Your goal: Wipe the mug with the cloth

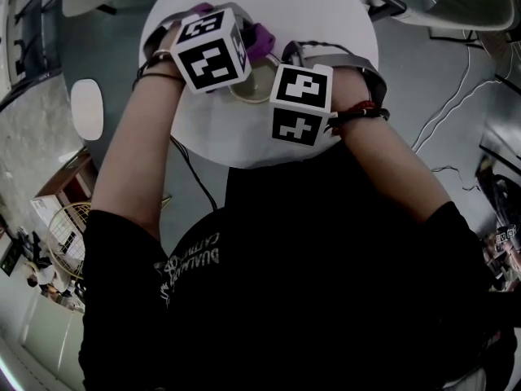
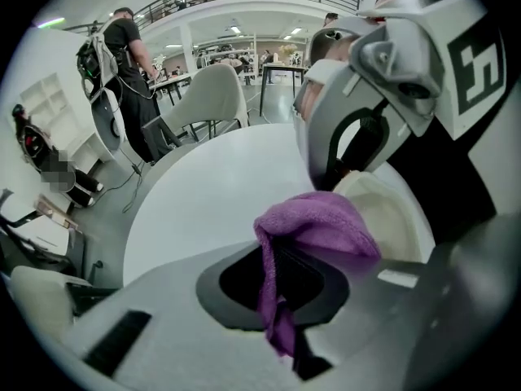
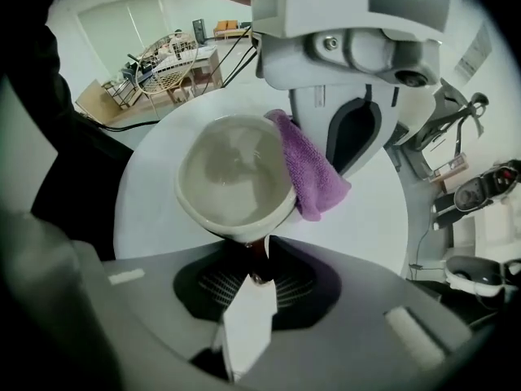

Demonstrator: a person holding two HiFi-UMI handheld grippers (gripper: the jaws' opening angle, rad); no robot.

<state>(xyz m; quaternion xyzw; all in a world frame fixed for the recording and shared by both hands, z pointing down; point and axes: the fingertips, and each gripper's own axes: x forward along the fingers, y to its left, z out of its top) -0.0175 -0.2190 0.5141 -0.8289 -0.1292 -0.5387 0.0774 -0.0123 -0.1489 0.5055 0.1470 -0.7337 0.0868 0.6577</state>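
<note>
cloth (image 3: 316, 176) over mug (image 3: 232, 177) rim, table (image 3: 370, 218) edge beyond

Items counted: one cream mug (image 3: 236, 173); one purple cloth (image 3: 313, 173); one round white counter (image 3: 374, 210). Two grippers are logged, the left gripper (image 2: 281, 287) and the right gripper (image 3: 248, 271), with one marker cube borne by each.

The right gripper (image 3: 254, 269) holds the mug (image 3: 234, 173), purple cloth (image 3: 316, 173) over its rim.
</note>
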